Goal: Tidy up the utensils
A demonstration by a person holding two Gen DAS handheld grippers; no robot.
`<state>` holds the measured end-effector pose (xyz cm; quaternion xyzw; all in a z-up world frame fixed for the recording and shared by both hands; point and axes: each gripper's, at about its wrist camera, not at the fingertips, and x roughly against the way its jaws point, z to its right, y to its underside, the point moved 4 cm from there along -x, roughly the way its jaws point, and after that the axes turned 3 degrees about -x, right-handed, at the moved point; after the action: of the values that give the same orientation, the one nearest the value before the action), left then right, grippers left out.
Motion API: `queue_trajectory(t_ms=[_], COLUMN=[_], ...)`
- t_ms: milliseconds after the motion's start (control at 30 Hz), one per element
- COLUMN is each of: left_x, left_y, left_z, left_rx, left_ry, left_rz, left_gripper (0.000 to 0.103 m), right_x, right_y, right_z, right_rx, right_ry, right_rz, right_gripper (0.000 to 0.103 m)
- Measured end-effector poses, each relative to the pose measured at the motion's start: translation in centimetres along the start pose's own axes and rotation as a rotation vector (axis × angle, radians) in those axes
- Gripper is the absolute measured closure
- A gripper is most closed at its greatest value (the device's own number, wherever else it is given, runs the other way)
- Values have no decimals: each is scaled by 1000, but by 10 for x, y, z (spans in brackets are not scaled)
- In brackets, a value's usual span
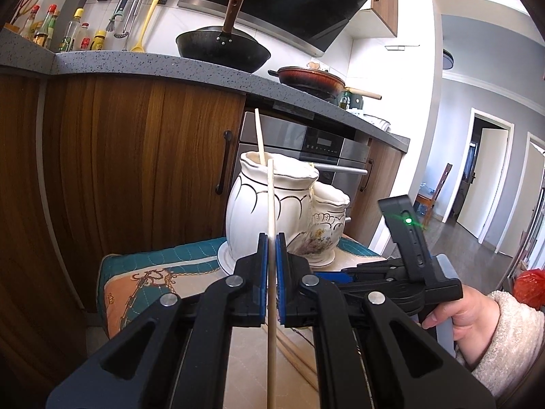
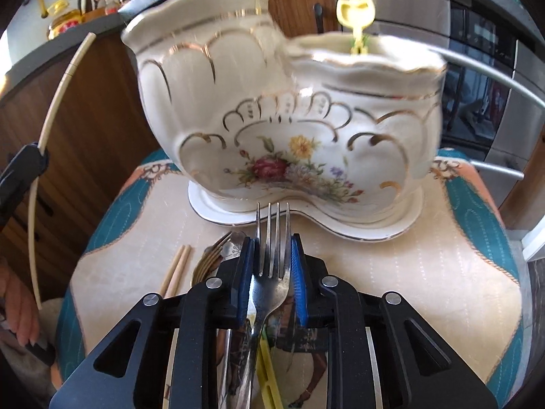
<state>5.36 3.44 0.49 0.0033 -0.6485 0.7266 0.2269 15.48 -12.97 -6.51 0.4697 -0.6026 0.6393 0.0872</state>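
Observation:
A white ceramic utensil holder with gold trim and a flower print stands on a patterned mat. One pale chopstick leans in its tall compartment, and a yellow handle sticks out of the low one. My left gripper is shut on another pale chopstick, held upright just in front of the holder. My right gripper has its blue pads against the head of a silver fork, tines pointing at the holder's base. A hand grips the right tool.
On the mat lie a pair of wooden chopsticks, a golden fork, a spoon and a yellow utensil. Behind stand wooden cabinet doors, an oven and a counter holding a wok.

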Motion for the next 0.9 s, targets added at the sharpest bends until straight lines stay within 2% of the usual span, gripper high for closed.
queue_trajectory(t_ms=[333,600,900], left_x=[4,6,5], left_y=[-1,-1,-1], left_z=[3,5,7], left_rx=[-15,-24,-24], left_ry=[1,2,2], left_rz=[19,27,23], left_gripper=[99,99,99], right_x=[56,106,146], right_y=[14,17,20], right_z=[-10,-15,-13], right_rx=[71,83,73], right_ry=[44,43,63], right_rz=[177,337,446], right_gripper=[80,80,81])
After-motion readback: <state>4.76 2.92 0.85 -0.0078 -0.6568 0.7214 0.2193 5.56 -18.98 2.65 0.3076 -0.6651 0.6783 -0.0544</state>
